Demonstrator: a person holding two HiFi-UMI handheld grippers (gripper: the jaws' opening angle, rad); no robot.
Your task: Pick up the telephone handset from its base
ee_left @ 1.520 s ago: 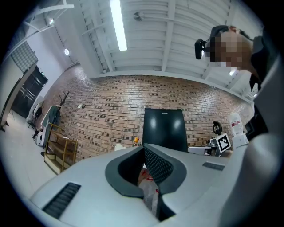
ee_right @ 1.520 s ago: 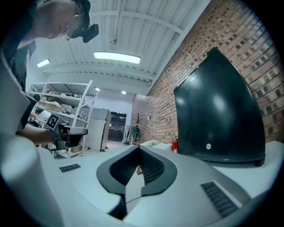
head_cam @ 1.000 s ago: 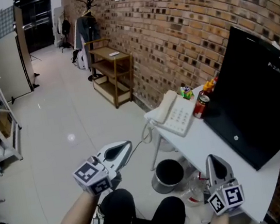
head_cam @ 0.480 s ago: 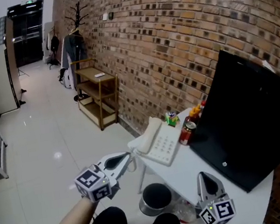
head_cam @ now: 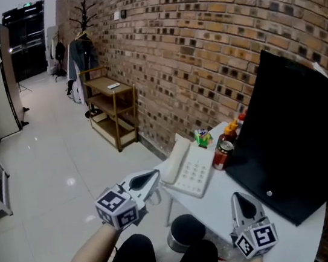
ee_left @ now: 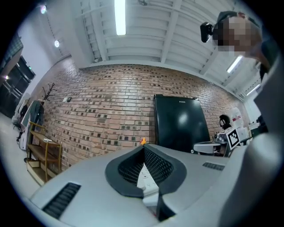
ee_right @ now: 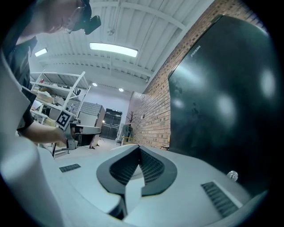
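A white telephone [head_cam: 195, 169] sits on the left end of the white table [head_cam: 235, 199], with its handset [head_cam: 174, 160] lying in the cradle along the base's left side. My left gripper [head_cam: 156, 173] is shut and empty, with its tips just left of the handset and short of touching it. In the left gripper view the jaws [ee_left: 143, 149] meet, and the telephone's keypad [ee_left: 144, 173] shows behind them. My right gripper [head_cam: 240, 195] hovers over the table's near part, right of the phone. In the right gripper view its jaws [ee_right: 139, 149] meet on nothing.
A large black panel [head_cam: 302, 134] leans on the brick wall behind the table. A red can [head_cam: 221, 155], an orange bottle [head_cam: 231, 129] and a small green item [head_cam: 202, 138] stand beside the phone. A bin [head_cam: 184, 232] sits under the table, and a wooden shelf [head_cam: 111, 107] stands along the wall.
Both grippers have moved forward toward the table. The left one has closed in on the phone's left side, and the phone now sits nearer the picture's middle.
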